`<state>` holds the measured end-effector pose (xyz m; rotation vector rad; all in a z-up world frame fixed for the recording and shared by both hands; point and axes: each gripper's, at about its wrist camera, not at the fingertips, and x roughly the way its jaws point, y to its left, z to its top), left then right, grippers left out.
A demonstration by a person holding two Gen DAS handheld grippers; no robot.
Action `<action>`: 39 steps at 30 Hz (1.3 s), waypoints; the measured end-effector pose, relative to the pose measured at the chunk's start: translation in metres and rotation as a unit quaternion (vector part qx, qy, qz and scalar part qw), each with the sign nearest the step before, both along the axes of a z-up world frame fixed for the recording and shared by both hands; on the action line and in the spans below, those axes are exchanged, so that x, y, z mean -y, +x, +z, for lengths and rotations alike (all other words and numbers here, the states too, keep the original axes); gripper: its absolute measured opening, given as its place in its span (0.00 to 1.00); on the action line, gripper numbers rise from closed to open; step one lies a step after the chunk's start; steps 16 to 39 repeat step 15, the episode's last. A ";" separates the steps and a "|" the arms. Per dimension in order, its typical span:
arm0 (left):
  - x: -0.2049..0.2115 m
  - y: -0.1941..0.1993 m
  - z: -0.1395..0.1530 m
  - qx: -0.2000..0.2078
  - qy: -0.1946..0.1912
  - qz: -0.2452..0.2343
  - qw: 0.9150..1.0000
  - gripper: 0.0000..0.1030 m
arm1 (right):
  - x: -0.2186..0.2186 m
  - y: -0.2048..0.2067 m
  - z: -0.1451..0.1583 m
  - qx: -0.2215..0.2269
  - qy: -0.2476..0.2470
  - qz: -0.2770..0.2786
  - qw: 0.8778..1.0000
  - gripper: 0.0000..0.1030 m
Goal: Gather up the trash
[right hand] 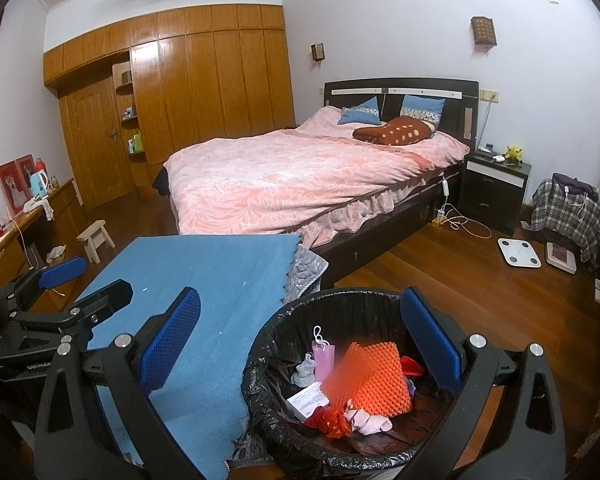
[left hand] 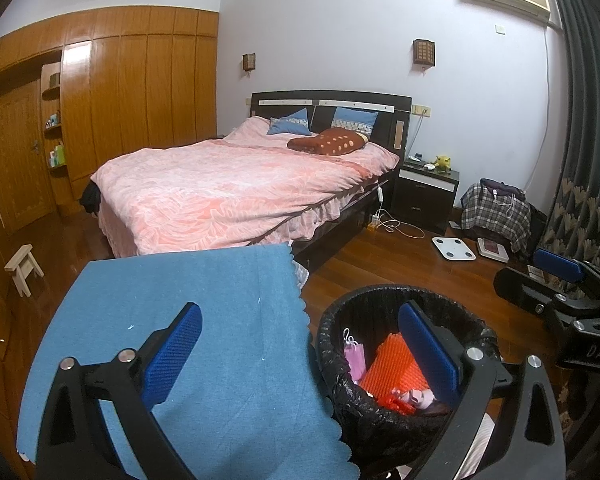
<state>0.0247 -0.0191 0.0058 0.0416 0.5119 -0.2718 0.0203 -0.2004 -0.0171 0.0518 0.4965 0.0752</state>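
A round bin lined with a black bag (left hand: 340,320) (right hand: 268,344) stands on the wood floor beside a surface covered with a blue cloth (left hand: 204,312) (right hand: 204,280). Inside the bin lie an orange foam pad (left hand: 392,368) (right hand: 376,376), a small pink bag (left hand: 354,356) (right hand: 323,360), a white box (right hand: 308,400) and crumpled red and pink scraps (right hand: 340,420). My left gripper (left hand: 300,354) is open and holds nothing, spanning the cloth edge and the bin. Over the bin, my right gripper (right hand: 304,340) is open and holds nothing too. Each gripper shows at the edge of the other's view.
A bed with a pink cover (left hand: 236,188) (right hand: 300,176) fills the middle of the room. A nightstand (left hand: 426,192), a white scale (left hand: 454,248) and a plaid-draped pile (left hand: 496,212) stand to the right. A small wooden stool (right hand: 96,240) and a cluttered desk (right hand: 24,216) are at the left.
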 end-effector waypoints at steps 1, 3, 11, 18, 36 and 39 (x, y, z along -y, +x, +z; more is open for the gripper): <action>0.000 0.000 0.000 0.000 0.000 0.000 1.000 0.94 | 0.000 0.000 -0.001 -0.001 0.000 0.000 1.000 0.95; 0.000 0.000 0.000 0.000 0.000 0.000 1.000 0.94 | 0.000 0.001 -0.001 -0.001 0.000 0.000 1.000 0.95; 0.001 -0.001 -0.011 -0.005 0.001 0.000 1.000 0.94 | 0.000 0.002 -0.006 -0.005 0.000 0.000 1.000 0.95; 0.001 -0.003 -0.013 -0.006 0.001 0.000 1.000 0.94 | 0.000 0.002 -0.006 -0.005 0.000 0.000 1.000 0.95; 0.001 -0.003 -0.013 -0.006 0.001 0.000 1.000 0.94 | 0.000 0.002 -0.006 -0.005 0.000 0.000 1.000 0.95; 0.001 -0.003 -0.013 -0.006 0.001 0.000 1.000 0.94 | 0.000 0.002 -0.006 -0.005 0.000 0.000 1.000 0.95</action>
